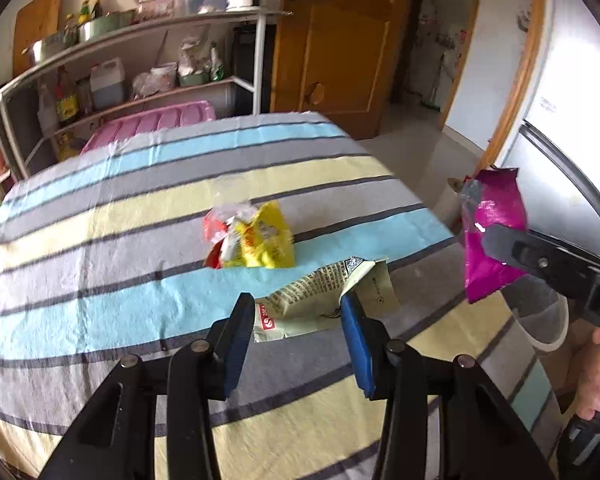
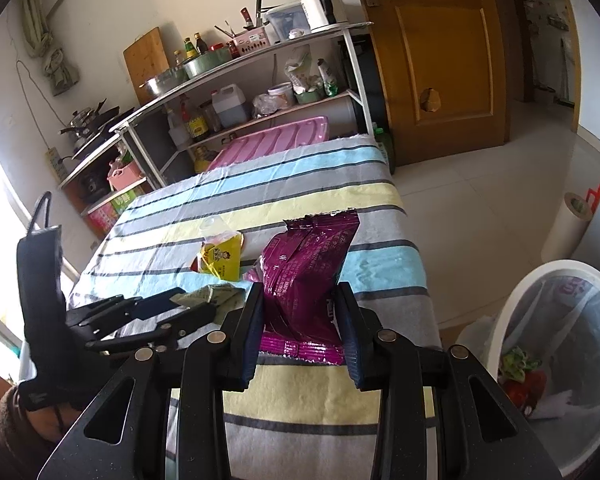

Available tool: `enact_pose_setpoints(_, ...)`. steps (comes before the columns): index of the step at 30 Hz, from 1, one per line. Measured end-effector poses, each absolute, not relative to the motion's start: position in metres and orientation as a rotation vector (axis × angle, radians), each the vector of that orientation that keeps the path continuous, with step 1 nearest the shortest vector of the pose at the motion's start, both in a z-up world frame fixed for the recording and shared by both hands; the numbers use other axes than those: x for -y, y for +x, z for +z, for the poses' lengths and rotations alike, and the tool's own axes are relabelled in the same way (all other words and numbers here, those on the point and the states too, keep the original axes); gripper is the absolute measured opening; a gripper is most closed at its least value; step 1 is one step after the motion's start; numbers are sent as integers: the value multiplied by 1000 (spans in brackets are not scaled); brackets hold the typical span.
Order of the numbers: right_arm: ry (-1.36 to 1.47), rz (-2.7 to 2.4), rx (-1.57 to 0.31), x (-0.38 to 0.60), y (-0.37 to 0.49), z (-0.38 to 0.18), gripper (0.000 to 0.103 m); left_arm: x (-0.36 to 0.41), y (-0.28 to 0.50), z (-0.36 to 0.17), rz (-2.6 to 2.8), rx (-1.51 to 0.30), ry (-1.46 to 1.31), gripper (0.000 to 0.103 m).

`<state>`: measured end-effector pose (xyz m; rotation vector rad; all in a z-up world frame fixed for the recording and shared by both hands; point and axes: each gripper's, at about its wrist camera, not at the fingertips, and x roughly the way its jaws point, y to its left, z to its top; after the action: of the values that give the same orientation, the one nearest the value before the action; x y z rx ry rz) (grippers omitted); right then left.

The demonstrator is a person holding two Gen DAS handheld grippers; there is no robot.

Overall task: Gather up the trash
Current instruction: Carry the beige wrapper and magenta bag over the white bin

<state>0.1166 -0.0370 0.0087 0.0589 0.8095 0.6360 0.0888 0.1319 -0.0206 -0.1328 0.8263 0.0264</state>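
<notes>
Since the trash here is all thin empty wrappers, each line tells how one piece will feel and where to pinch it.

Purple pack: the shiny purple foil snack wrapper is squeezed between the pads of the right gripper, up off the striped cloth table. It is light, crinkly and slippery, so a firm pinch across the middle suits it.

Pale pack: the pale green paper-like wrapper with small print sits between the blue pads of the left gripper. The right pad touches its folded edge; whether both pads press on it cannot be told.

Yellow pack: the crumpled yellow and red plastic wrapper lies alone farther back on the table (soft and puffy, best pinched at a raised fold).

Bin: the white bin with a clear liner stands beside the table, with some trash inside.
</notes>
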Motion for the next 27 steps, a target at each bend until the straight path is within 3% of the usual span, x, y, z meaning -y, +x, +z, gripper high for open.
enact_pose_setpoints(15,92,474,-746,129,101,33,36,-42,98,24,-146,-744,-32,46)
enact_pose_setpoints(27,89,262,-808,220,102,12,36,57,122,12,-315,-789,42,47)
